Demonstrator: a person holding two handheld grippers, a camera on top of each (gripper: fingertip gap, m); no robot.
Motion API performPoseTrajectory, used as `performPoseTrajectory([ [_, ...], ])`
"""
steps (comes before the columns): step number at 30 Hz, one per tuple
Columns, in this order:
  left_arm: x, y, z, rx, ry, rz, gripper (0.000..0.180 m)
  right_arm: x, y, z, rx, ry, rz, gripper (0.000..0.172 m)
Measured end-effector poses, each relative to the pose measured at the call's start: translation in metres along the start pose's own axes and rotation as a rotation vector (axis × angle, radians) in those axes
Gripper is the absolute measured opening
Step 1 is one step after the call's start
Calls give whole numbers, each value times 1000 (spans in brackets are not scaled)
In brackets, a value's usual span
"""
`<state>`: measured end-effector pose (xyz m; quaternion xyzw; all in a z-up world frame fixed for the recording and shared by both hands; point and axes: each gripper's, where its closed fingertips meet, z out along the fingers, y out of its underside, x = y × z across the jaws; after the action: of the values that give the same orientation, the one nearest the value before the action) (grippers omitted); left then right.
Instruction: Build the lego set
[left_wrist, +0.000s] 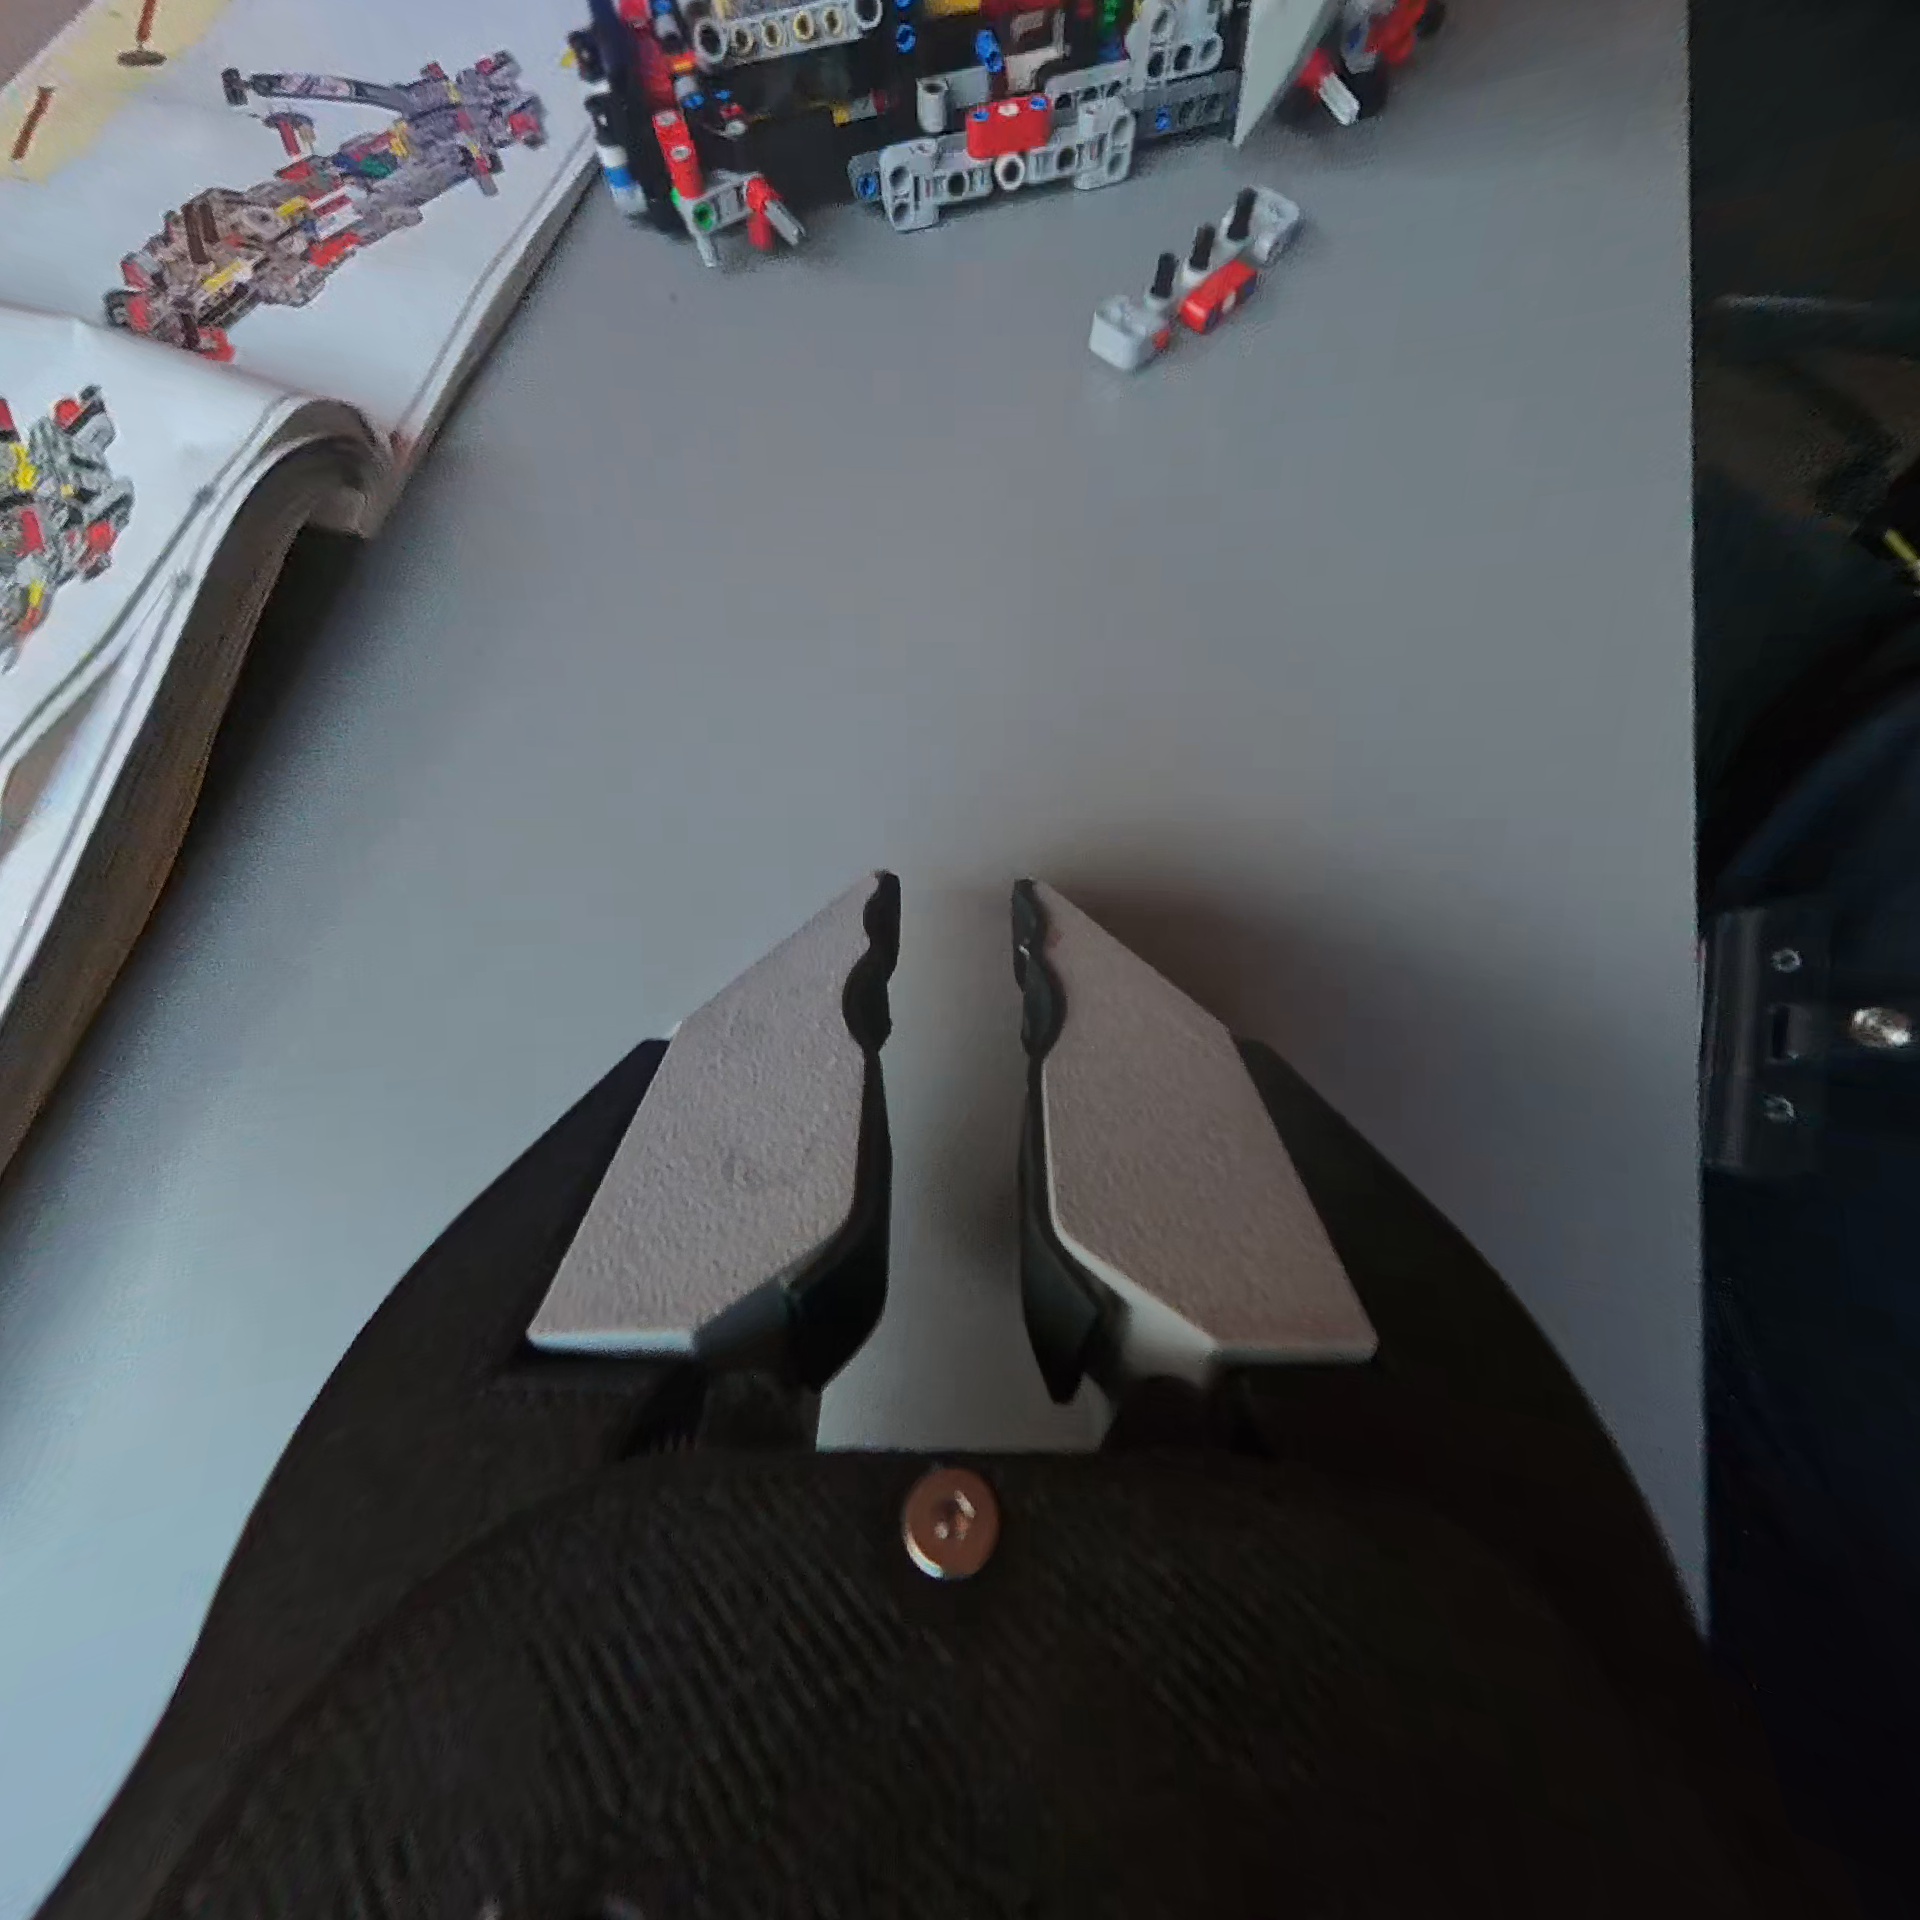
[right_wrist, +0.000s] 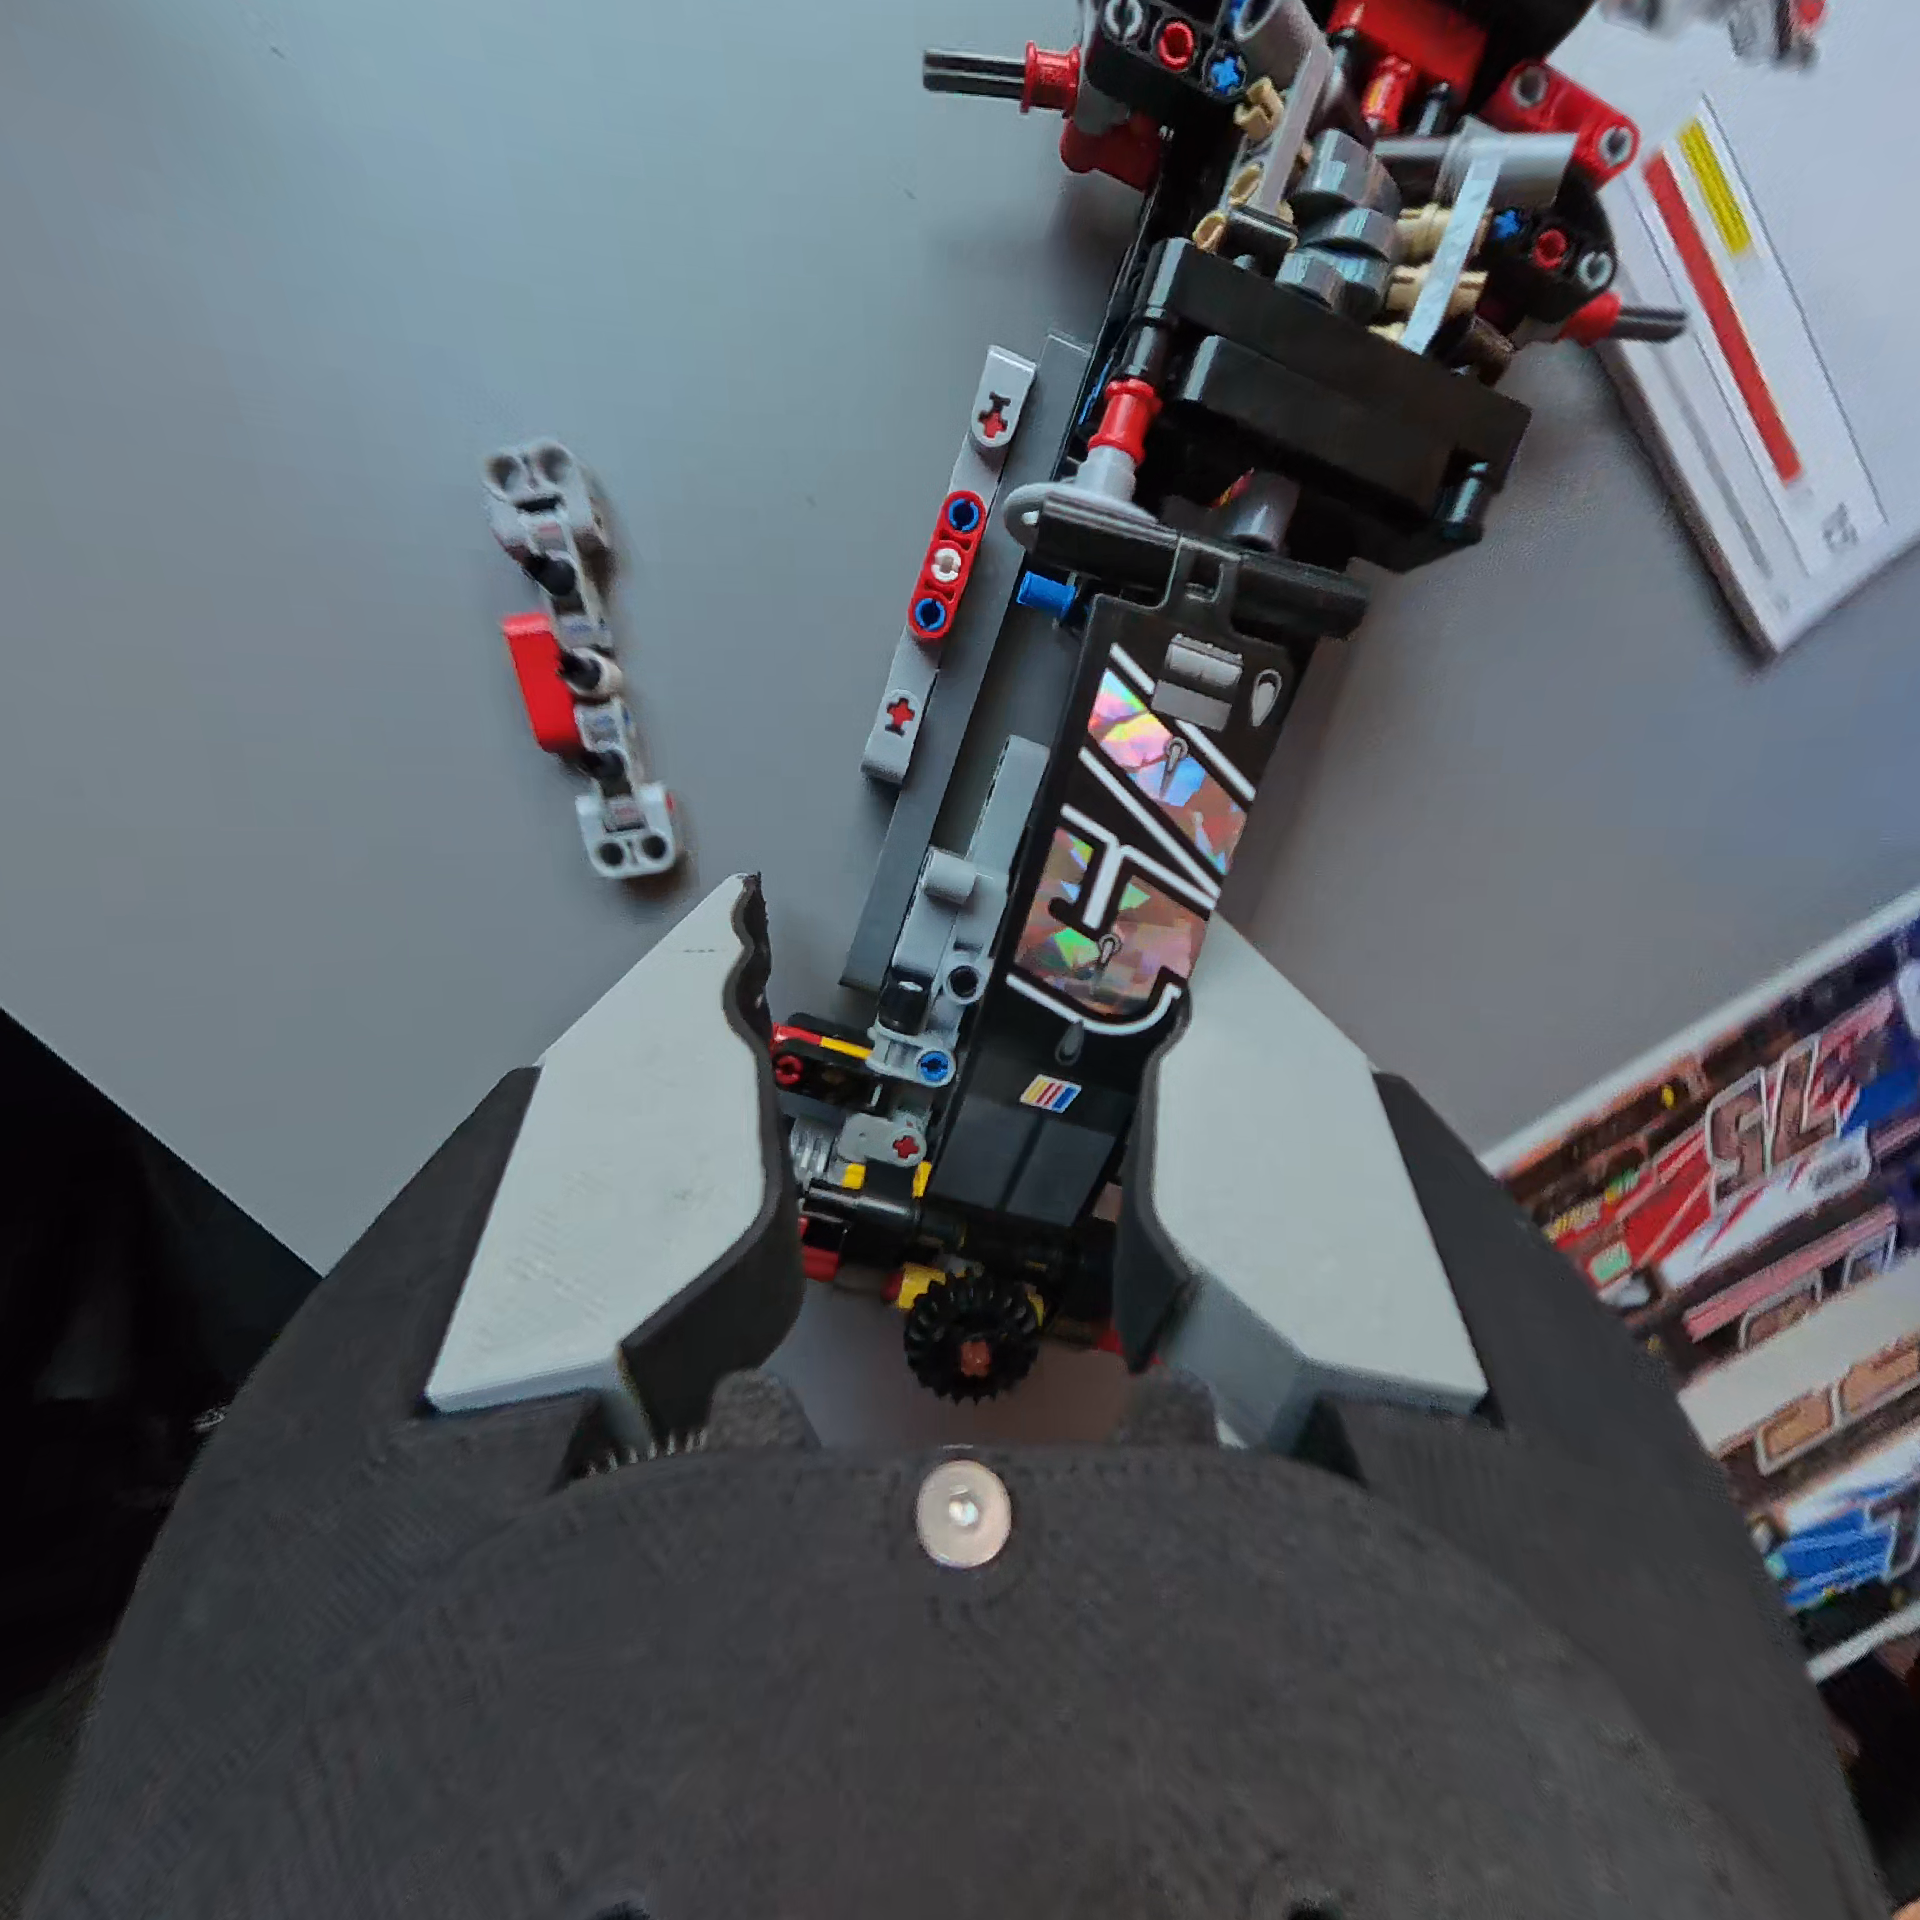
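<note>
table (left_wrist: 1039, 623): open instruction book (left_wrist: 260, 312) left | brick-built chassis (left_wrist: 935, 114) at far edge | small brick subassembly (left_wrist: 1195, 281) before it, right

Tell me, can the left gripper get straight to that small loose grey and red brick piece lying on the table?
Probably yes. The left gripper holds nothing, and only bare grey table lies between it and the loose piece.

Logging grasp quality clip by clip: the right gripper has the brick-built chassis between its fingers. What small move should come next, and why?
Probably a slight further squeeze before any lift. The right gripper straddles the chassis near end, both fingers against its sides, while most of its length overhangs forward. The left gripper is bare.
</note>
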<state>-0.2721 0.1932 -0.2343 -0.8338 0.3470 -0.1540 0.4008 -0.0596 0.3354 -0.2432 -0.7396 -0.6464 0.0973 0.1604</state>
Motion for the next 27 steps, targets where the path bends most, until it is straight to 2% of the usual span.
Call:
performPoseTrajectory([
  [5,8,18,-27,5,-111,84,18,-22,-39,12,-24,-90,-168,66],
  [7,5,23,-33,1,-167,97,19,-31,-53,16,-35,-123,-248,56],
  [9,-2,20,-40,37,-230,89,22,-46,-69,19,-34,-188,-287,59],
  [11,-3,21,-42,49,-216,60,25,-62,-85,23,-18,-249,-317,68],
  [15,-8,22,-45,63,-191,-21,23,-88,-109,29,-7,-301,-428,66],
  [18,-11,16,-54,130,-194,-63,18,-101,-120,28,7,-343,-434,66],
  [22,-12,11,-64,206,-166,-114,17,-96,-123,11,86,-304,-394,69],
  [25,-11,14,-59,178,-122,-143,17,-85,-116,-12,191,-241,-310,69],
  [27,-8,17,-54,140,-109,-122,6,-90,-107,-32,280,-221,-255,64],
])
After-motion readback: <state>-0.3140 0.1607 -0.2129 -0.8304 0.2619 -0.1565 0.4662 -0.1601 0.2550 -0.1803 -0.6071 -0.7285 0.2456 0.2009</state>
